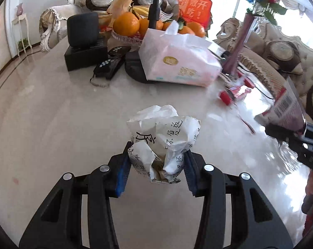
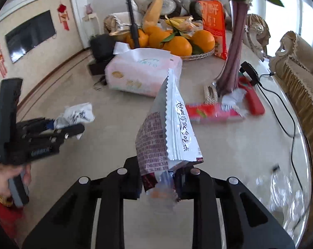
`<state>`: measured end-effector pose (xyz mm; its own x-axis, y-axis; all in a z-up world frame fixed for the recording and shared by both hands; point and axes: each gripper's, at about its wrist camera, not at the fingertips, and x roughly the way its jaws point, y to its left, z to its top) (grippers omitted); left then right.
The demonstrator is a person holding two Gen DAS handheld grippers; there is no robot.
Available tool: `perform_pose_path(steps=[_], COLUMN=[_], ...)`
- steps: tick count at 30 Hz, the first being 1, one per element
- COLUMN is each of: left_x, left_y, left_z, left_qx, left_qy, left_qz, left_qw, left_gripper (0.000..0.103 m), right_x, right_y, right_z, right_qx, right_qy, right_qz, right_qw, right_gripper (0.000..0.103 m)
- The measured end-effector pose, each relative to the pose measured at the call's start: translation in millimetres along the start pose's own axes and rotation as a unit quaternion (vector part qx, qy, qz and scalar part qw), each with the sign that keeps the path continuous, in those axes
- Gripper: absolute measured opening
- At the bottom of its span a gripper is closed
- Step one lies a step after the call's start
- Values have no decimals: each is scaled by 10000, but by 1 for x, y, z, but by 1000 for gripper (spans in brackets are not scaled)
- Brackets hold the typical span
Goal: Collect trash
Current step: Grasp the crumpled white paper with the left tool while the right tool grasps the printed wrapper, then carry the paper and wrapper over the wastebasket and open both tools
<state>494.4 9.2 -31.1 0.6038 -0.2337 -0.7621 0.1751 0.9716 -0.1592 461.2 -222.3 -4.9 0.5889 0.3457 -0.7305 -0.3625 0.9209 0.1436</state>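
Note:
My left gripper (image 1: 158,164) is shut on a crumpled ball of white paper with black writing (image 1: 164,141), held above the beige marble table (image 1: 52,124). It also shows in the right wrist view (image 2: 77,114) at the left, in the left gripper (image 2: 59,124). My right gripper (image 2: 158,178) is shut on an empty snack wrapper (image 2: 168,134), silver and maroon with printed text, standing upright between the jaws. The wrapper also shows at the right edge of the left wrist view (image 1: 285,112).
A pink tissue pack (image 1: 181,62) lies mid-table before a tray of oranges (image 1: 127,23). Black boxes with a speaker (image 1: 83,47) and remotes (image 1: 110,64) sit at the left. A purple vase (image 2: 233,47), red packets (image 2: 212,112) and a cable (image 2: 285,103) lie to the right.

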Motion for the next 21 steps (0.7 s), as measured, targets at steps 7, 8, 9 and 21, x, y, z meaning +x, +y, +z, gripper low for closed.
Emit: perform_pose_path(steps=[7, 8, 9, 21], left_x=[-84, -106, -124, -273], left_y=[-11, -15, -18, -80], left_z=[-64, -80, -93, -338], left_qx=[253, 343, 416, 1022], left_qy=[-183, -242, -301, 296], left_qz=[-524, -666, -734, -857], left_qw=[9981, 9969, 9960, 9906], left_gripper=[45, 45, 45, 45], right_x=[-97, -108, -127, -196], right_y=[38, 45, 59, 186], right_z=[-74, -81, -96, -291], right_qx=[-19, -51, -106, -167], right_qy=[-324, -365, -442, 407], right_qz=[351, 372, 415, 1271], right_qw=[9989, 9986, 9981, 9909], right_gripper=[22, 22, 22, 22])
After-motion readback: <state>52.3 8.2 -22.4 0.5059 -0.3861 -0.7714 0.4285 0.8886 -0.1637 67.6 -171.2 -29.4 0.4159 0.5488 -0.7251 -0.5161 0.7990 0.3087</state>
